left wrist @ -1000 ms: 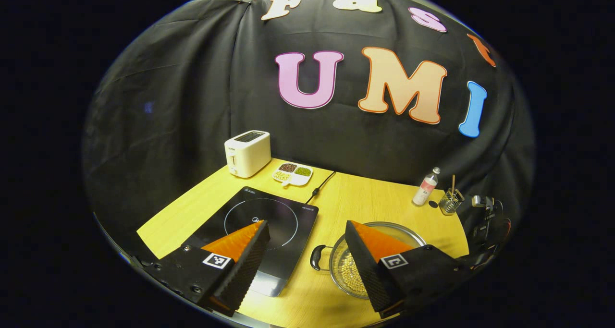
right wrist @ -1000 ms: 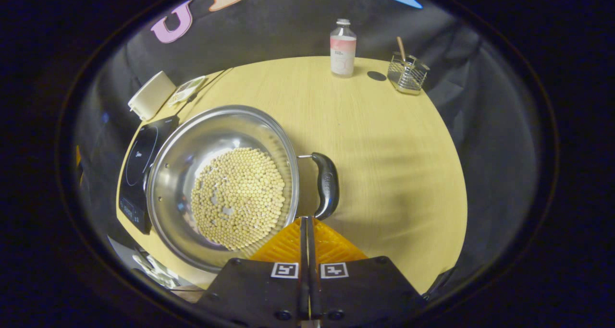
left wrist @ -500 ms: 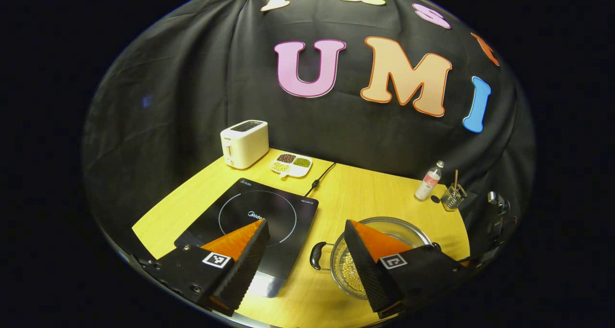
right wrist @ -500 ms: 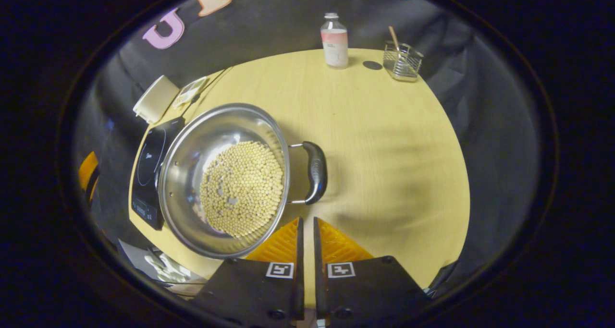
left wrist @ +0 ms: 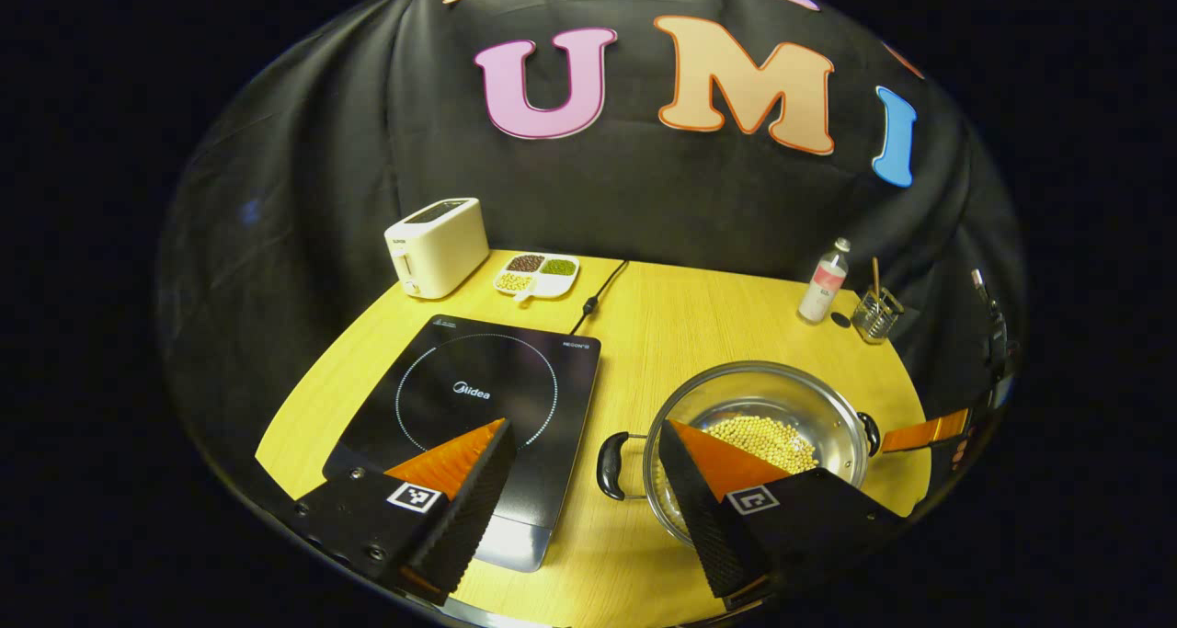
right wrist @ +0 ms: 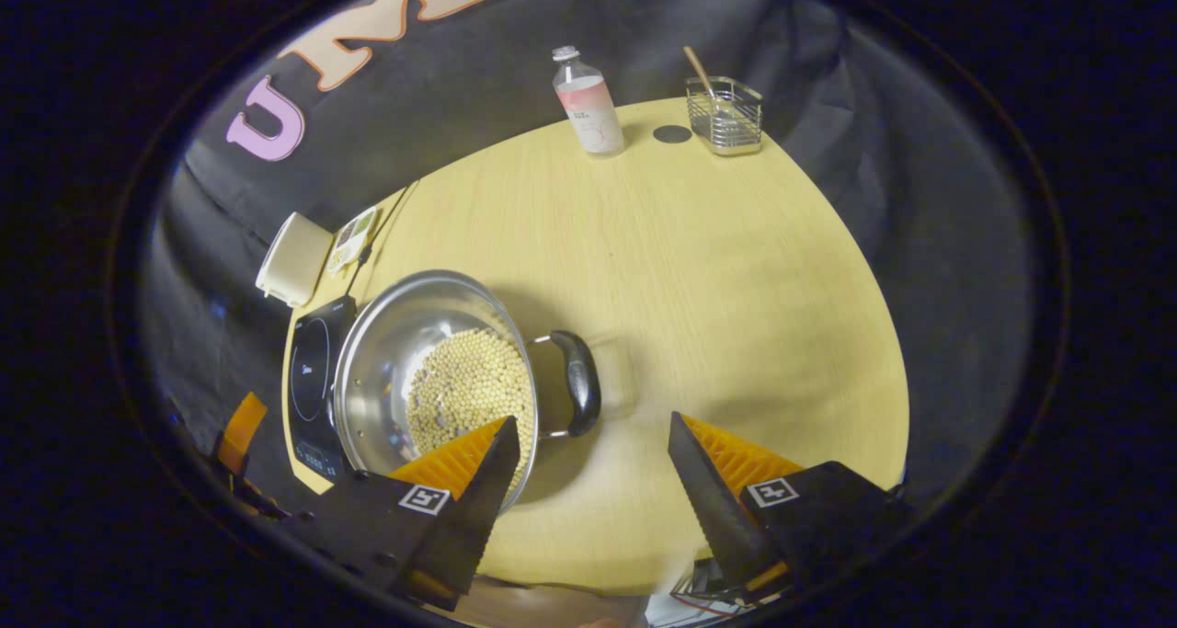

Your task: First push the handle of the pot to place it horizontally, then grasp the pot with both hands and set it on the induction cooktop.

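A steel pot with pale beans in it stands on the yellow table, right of the black induction cooktop. Its two black handles point left and right in the left gripper view. My left gripper hangs open above the gap between cooktop and pot, holding nothing. In the right gripper view the pot lies at the lower left, its near handle just ahead of my right gripper, which is open and not touching it. The cooktop lies beyond the pot.
A white toaster, a divided dish and a power cable stand at the back left. A bottle and a wire basket stand at the back right. Bare table stretches right of the pot.
My right gripper has gone from shut to open and has drawn back from the pot's near handle. The left gripper view has tipped down, so more of the pot shows.
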`<state>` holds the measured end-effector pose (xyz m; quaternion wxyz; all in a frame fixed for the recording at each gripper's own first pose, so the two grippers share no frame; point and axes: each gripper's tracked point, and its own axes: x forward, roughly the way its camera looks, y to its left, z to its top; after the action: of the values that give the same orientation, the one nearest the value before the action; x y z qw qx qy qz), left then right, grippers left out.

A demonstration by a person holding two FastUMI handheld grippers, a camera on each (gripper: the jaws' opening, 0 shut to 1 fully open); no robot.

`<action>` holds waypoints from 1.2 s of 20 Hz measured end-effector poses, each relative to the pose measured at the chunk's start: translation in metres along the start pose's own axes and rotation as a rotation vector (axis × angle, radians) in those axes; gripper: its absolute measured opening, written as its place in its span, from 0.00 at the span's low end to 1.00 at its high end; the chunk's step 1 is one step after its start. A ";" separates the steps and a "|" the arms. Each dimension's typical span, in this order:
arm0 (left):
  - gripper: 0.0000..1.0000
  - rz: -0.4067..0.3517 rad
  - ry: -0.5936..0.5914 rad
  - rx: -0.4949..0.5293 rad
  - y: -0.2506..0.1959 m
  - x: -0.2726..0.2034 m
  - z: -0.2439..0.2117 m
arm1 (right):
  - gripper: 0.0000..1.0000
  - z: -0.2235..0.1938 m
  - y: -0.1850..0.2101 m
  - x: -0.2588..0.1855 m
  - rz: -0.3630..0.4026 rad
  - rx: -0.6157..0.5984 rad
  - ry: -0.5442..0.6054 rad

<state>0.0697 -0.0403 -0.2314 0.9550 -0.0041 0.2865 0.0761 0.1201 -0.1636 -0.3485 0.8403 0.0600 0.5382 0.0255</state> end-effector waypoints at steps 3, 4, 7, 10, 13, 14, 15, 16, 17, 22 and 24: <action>0.97 -0.049 0.075 -0.018 -0.008 0.020 -0.015 | 1.00 0.004 0.002 0.015 0.002 -0.010 0.016; 0.97 -0.063 0.102 -0.043 -0.010 0.025 -0.021 | 0.93 0.005 0.003 0.020 0.004 -0.013 0.025; 0.96 -0.102 0.167 -0.104 -0.018 0.044 -0.032 | 1.00 0.006 0.009 0.034 0.021 -0.016 0.049; 0.96 -0.131 0.246 -0.141 -0.021 0.059 -0.050 | 1.00 0.007 0.012 0.047 0.033 -0.015 0.075; 0.96 -0.144 0.312 -0.186 -0.024 0.071 -0.064 | 0.94 0.003 0.013 0.057 0.036 -0.024 0.106; 0.96 -0.150 0.329 -0.196 -0.025 0.073 -0.067 | 1.00 0.001 0.013 0.060 0.036 -0.028 0.115; 0.96 -0.158 0.339 -0.205 -0.027 0.075 -0.069 | 1.00 0.000 0.014 0.062 0.038 -0.033 0.121; 0.96 -0.164 0.352 -0.209 -0.028 0.077 -0.072 | 1.00 0.000 0.014 0.065 0.042 -0.038 0.129; 0.96 -0.167 0.366 -0.210 -0.029 0.079 -0.075 | 1.00 -0.002 0.015 0.067 0.044 -0.042 0.136; 0.94 -0.192 0.416 -0.200 -0.037 0.093 -0.085 | 0.98 -0.006 0.021 0.082 0.067 -0.049 0.174; 0.92 -0.205 0.445 -0.186 -0.043 0.098 -0.091 | 0.98 -0.008 0.022 0.086 0.073 -0.050 0.185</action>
<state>0.1076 -0.0736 -0.3625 0.8667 -0.1374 0.4795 0.0021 0.1492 -0.1320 -0.4262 0.7868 0.0560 0.6101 0.0747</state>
